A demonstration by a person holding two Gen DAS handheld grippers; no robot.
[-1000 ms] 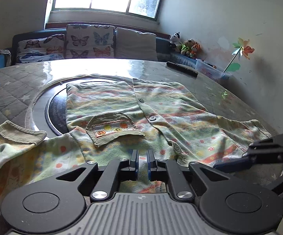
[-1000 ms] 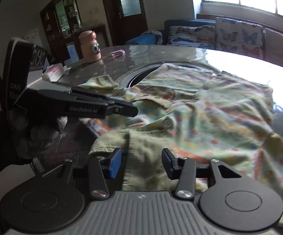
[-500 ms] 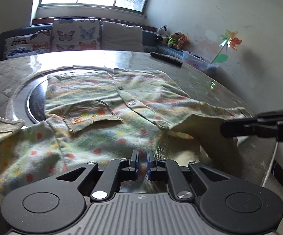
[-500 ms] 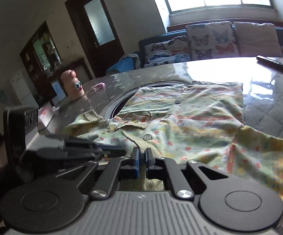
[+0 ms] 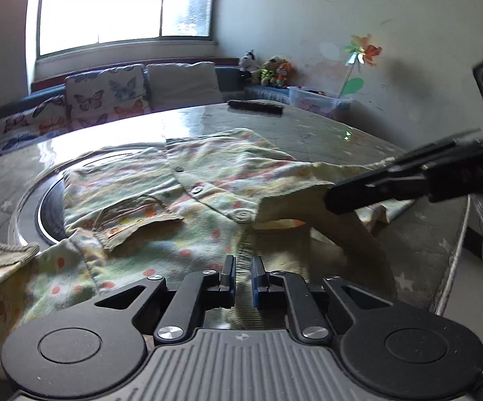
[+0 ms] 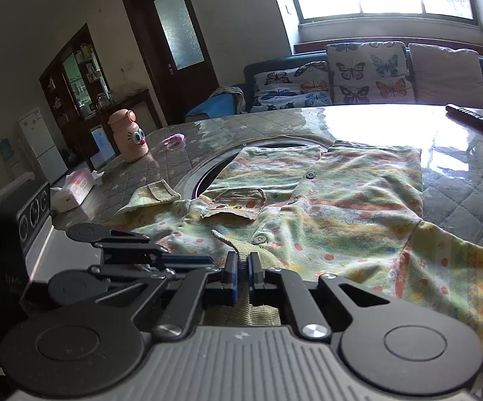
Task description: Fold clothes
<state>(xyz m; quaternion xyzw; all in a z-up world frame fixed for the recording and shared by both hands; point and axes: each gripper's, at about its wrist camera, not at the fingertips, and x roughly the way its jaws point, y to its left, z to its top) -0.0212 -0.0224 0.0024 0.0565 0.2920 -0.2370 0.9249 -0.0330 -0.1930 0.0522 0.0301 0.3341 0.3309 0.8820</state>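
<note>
A small green patterned button shirt (image 5: 181, 207) with a chest pocket lies spread on the round table, also in the right wrist view (image 6: 341, 207). My left gripper (image 5: 243, 279) is shut on the shirt's ribbed collar edge near me and holds it lifted. My right gripper (image 6: 241, 275) is shut on the same ribbed collar (image 6: 258, 257), close beside the left one. The right gripper's fingers (image 5: 375, 190) reach in from the right in the left wrist view. The left gripper (image 6: 188, 260) shows at the left of the right wrist view.
A remote control (image 5: 255, 106) lies at the table's far side. A pink doll-faced bottle (image 6: 129, 140), a tissue pack (image 6: 77, 188) and a pink scrap (image 6: 173, 140) sit on the table's left. A dark round inset (image 5: 51, 214) lies under the shirt. A sofa stands behind.
The right gripper closed on the collar edge. Both grippers have lifted the near edge of the shirt, and both views have risen and tilted.
</note>
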